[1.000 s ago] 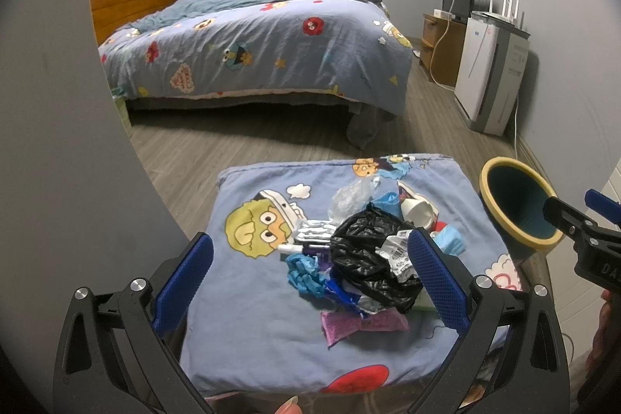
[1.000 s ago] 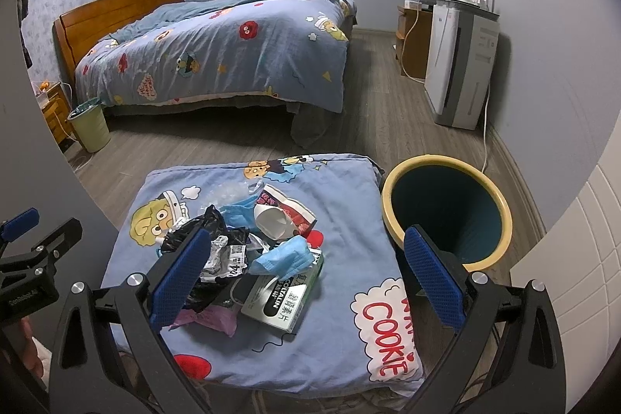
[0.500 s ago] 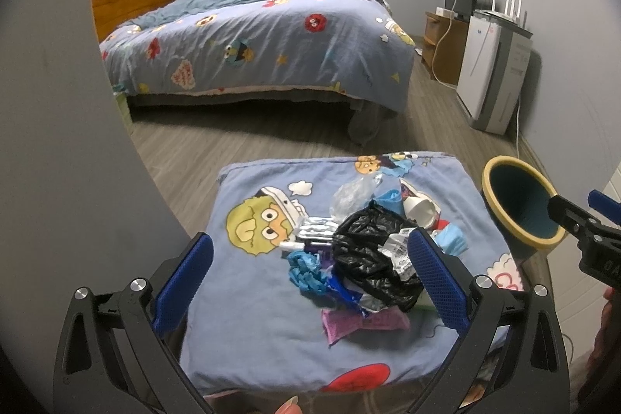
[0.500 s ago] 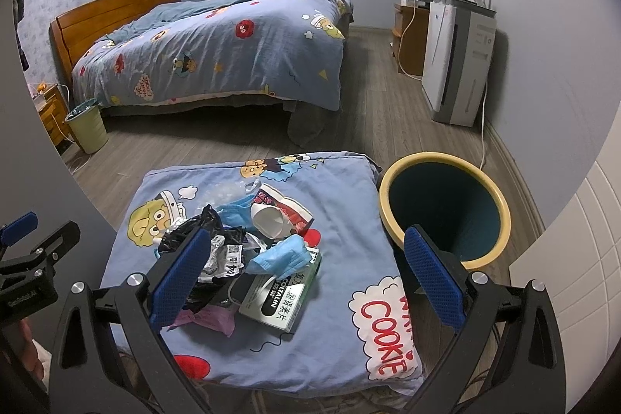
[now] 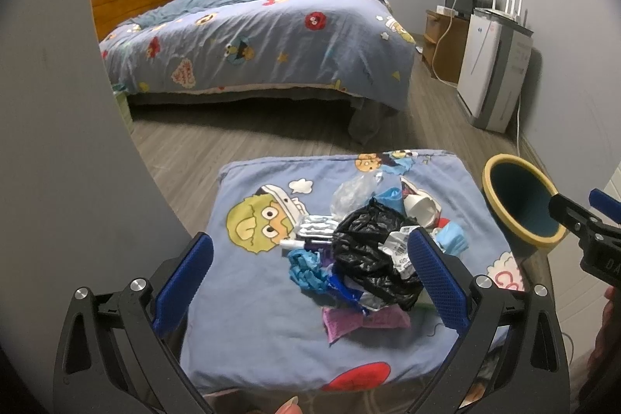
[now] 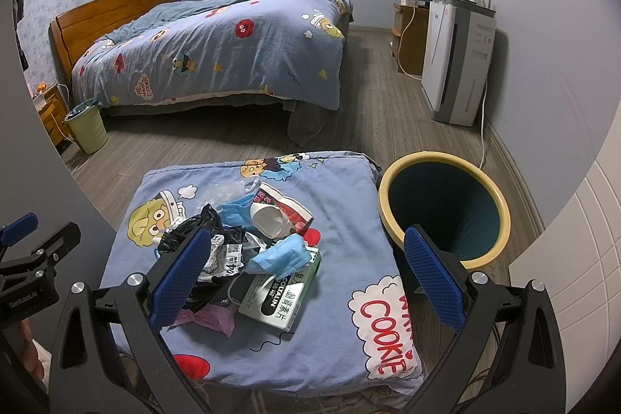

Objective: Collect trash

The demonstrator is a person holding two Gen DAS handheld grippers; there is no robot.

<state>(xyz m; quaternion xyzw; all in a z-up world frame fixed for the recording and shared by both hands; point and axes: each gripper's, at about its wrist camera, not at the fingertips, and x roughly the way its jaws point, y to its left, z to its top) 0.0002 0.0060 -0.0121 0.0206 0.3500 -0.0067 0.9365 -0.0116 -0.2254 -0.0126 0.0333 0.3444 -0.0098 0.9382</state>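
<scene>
A heap of trash (image 6: 248, 251) lies on a table covered by a blue cartoon-print cloth (image 6: 341, 212), gathered toward the cloth's left and middle. In the heap, a crumpled black plastic bag (image 5: 372, 243) sits at the centre, with a clear plastic bag (image 5: 351, 191) behind it and a white paper cup (image 6: 268, 218) lying on its side against a red-and-white packet (image 6: 289, 206). A blue face mask (image 6: 285, 253) rests on a green-and-white box (image 6: 279, 293) at the heap's right edge. A pink wrapper (image 5: 361, 321) lies at the near edge, beside a blue glove (image 5: 306, 268); what is buried under the black bag is hard to make out.

Just off the table's right side stands a bin (image 6: 446, 208) with a yellow rim and dark teal inside, upright and close to the cloth's edge.

The left gripper (image 5: 310, 282) hangs above the near side of the table, its jaws spread wide and holding nothing, with the heap showing between them. The right gripper (image 6: 306, 274) hangs likewise, jaws wide apart and empty, its left finger over the black bag and its right finger in front of the bin's rim. Neither touches the trash.

Beyond the table are a bed (image 6: 217, 49) with matching bedding and a white appliance (image 6: 458, 61) against the right wall.
</scene>
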